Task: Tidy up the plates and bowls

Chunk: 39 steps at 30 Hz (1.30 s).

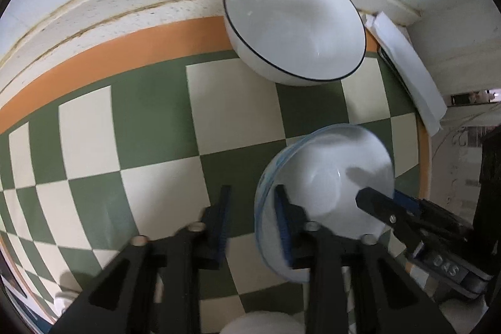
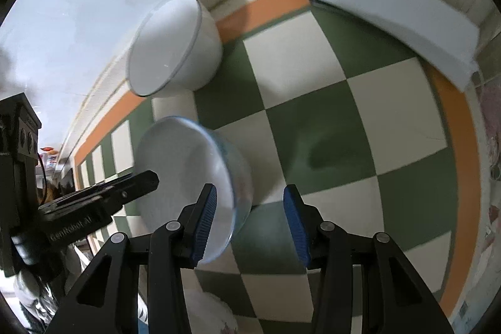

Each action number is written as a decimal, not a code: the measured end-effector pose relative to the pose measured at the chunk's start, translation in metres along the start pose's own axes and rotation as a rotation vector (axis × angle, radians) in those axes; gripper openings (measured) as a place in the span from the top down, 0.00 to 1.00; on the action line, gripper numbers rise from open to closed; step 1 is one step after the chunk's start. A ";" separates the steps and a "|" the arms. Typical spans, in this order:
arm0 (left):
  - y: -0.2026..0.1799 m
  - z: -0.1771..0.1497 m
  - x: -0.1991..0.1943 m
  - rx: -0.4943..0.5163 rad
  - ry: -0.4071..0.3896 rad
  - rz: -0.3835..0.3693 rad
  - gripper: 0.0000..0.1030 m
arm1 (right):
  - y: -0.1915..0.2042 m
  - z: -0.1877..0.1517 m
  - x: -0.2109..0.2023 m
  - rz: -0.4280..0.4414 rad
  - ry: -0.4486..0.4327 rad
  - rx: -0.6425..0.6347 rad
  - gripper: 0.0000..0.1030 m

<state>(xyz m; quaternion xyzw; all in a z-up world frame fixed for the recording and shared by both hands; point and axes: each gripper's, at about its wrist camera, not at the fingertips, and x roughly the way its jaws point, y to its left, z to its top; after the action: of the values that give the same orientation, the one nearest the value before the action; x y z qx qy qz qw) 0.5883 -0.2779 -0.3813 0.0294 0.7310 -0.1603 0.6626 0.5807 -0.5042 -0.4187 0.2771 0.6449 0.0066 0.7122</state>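
We had the blue-rimmed bowl (image 1: 325, 193) low on the checkered bench (image 1: 156, 127), near its right edge, with the larger black-rimmed bowl (image 1: 294, 21) well apart from it at the back, by the wall. We judged the step to be the pick-up of the smaller bowl, likely for nesting into the big one. The left gripper (image 1: 253, 218) straddled the bowl's near rim, one of its fingers (image 1: 283, 224) inside and the other outside, and they stood apart with the rim not yet pinched. The right gripper (image 2: 250, 221) came in from the other side, fingers spread wide, holding nothing, one finger tip at the rim. Next we needed a firm close on the rim, then a level lift. A white folded cloth (image 2: 391, 11) lay at the far corner.
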 end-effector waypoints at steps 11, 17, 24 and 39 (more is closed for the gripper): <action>-0.007 -0.008 -0.007 0.021 -0.011 -0.007 0.89 | 0.014 0.000 0.010 0.010 0.003 0.004 0.87; -0.014 -0.027 -0.045 0.044 -0.059 -0.019 0.89 | 0.032 -0.017 -0.018 0.019 -0.028 -0.021 0.87; -0.012 -0.074 -0.091 0.074 -0.106 -0.063 0.89 | 0.052 -0.065 -0.057 0.034 -0.047 -0.067 0.87; 0.013 -0.175 -0.068 0.100 -0.009 -0.037 0.89 | 0.049 -0.176 -0.052 0.036 0.046 -0.075 0.86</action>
<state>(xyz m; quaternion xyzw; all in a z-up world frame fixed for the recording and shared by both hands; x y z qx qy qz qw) 0.4321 -0.2064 -0.3049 0.0484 0.7196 -0.2089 0.6605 0.4265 -0.4136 -0.3538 0.2617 0.6554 0.0500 0.7067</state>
